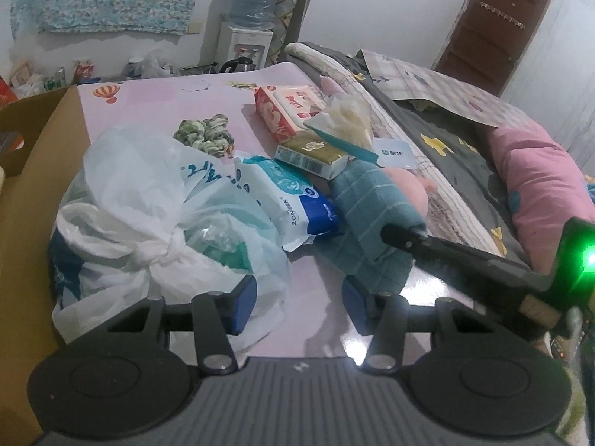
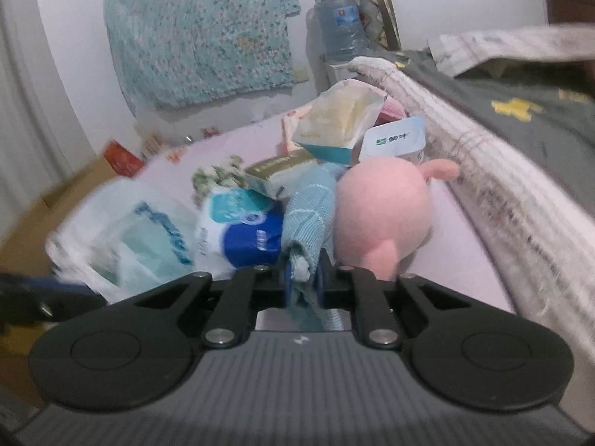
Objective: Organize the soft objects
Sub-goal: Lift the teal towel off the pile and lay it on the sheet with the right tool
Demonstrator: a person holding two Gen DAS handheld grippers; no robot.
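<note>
My right gripper (image 2: 303, 278) is shut on a corner of the teal checked towel (image 2: 308, 215), which bunches between the blue pads. In the left wrist view its black finger (image 1: 396, 234) rests on that towel (image 1: 368, 200). A pink plush toy (image 2: 383, 215) lies against the towel's right side. My left gripper (image 1: 301, 304) stands open low over the pink mat (image 1: 156, 104). Its left pad (image 1: 243, 306) overlaps the edge of a knotted white plastic bag (image 1: 148, 215); the right pad sits by the towel's near corner. A blue-and-white tissue pack (image 1: 293, 197) lies between bag and towel.
A cardboard box (image 1: 37, 186) borders the mat on the left. Behind the pile sit a green-and-white scrunched cloth (image 1: 204, 133), a gold tissue pack (image 1: 312, 152) and a red one (image 1: 286, 107). Folded quilts (image 1: 465, 156) and a pink pillow (image 1: 539, 186) line the right side.
</note>
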